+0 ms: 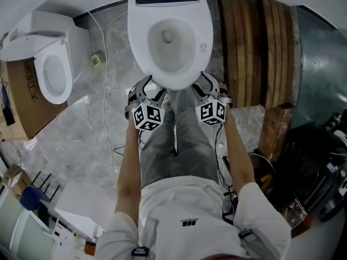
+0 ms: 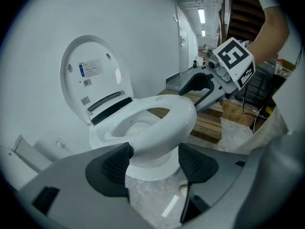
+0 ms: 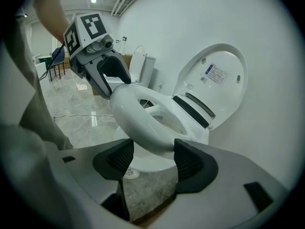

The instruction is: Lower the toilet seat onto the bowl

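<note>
The white toilet seat (image 1: 140, 37) hangs tilted a little above the bowl (image 1: 169, 37), with its front rim raised. The lid (image 2: 95, 75) stands upright against the wall. My left gripper (image 1: 145, 85) is shut on the seat's front rim at the left. My right gripper (image 1: 209, 83) is shut on the front rim at the right. In the left gripper view the seat (image 2: 167, 123) lies between the black pads of the left gripper (image 2: 153, 159), and the right gripper (image 2: 202, 87) shows on the far side. In the right gripper view the seat (image 3: 138, 118) fills the right gripper (image 3: 152, 156).
A second toilet (image 1: 51, 64) and a cardboard box (image 1: 27, 99) stand at the left. Wooden planks (image 1: 255, 47) lean to the right of the bowl, with dark bags and gear (image 1: 309, 167) below them. Thin cables (image 1: 108, 140) run over the marble floor. The person's legs (image 1: 173, 140) stand before the bowl.
</note>
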Motion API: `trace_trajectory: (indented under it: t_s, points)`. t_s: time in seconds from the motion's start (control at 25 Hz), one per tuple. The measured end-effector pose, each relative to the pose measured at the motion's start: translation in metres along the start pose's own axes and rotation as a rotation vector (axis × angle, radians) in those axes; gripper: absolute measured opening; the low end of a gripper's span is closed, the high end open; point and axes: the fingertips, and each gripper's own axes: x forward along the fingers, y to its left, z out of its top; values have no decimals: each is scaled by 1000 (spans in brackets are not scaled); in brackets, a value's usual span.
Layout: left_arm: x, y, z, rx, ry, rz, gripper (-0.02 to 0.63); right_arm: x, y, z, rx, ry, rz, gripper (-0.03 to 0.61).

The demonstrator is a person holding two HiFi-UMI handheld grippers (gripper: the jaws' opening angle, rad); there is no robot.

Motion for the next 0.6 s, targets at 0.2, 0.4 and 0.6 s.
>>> trace_trajectory:
  t_s: [0.2,0.4,0.6]
  points:
    - [11,-5,-13,6,21,0,333,10,8,-10,-10,14,13,265]
    - [21,-10,-24,17,44,-2,337,19,15,-21,-15,30,19,268]
    - [32,-15,-36,23,64,-6,349,27,22,-32,-26,50,31,271]
